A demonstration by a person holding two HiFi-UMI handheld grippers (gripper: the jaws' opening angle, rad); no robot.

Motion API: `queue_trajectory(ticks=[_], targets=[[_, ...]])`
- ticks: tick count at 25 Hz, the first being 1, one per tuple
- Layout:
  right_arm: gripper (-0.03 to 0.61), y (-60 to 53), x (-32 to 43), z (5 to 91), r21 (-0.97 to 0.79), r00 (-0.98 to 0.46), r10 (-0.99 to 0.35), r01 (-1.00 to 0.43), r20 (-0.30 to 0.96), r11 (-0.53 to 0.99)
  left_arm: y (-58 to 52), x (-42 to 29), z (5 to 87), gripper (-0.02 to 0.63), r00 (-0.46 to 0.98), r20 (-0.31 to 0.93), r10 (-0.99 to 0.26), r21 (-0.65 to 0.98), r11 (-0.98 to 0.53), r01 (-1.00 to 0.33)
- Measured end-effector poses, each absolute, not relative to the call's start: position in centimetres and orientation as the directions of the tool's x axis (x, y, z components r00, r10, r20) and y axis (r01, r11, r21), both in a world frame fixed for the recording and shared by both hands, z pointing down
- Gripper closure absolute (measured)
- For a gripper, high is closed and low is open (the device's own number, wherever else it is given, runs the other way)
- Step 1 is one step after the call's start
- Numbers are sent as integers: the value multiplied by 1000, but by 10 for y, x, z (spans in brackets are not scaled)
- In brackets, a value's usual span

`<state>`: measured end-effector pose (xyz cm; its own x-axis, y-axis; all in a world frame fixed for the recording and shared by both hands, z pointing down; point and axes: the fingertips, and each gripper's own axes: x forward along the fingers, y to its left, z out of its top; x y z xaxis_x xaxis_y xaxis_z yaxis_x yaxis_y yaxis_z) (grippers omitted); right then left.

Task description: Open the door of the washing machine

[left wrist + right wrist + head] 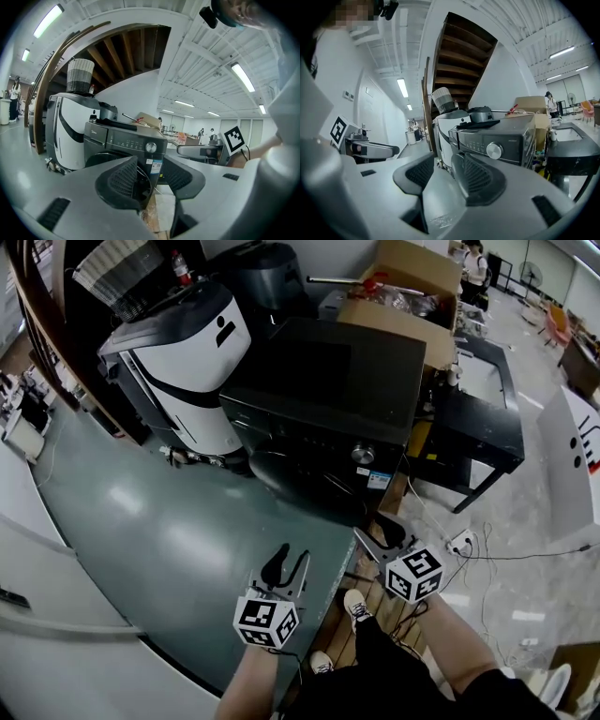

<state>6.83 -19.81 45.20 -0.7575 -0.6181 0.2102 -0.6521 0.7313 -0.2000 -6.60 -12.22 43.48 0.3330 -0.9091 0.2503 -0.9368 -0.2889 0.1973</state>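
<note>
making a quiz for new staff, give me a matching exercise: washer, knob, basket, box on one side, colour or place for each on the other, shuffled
1 washer
2 knob
3 basket
4 box

a on top of the white machine
b brown, behind the washer
c black, beside the white machine
d silver, on the washer's front panel

Pairs: 1-c, 2-d, 3-a, 4-b
</note>
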Motion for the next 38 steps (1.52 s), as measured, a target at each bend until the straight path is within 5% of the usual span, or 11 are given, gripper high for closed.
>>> queue_trajectory(ticks=[38], targets=[[383,-376,35,680,-246,-764,-420,-584,490,774,-303,-65,590,418,281,397,-874,247,-192,-950]])
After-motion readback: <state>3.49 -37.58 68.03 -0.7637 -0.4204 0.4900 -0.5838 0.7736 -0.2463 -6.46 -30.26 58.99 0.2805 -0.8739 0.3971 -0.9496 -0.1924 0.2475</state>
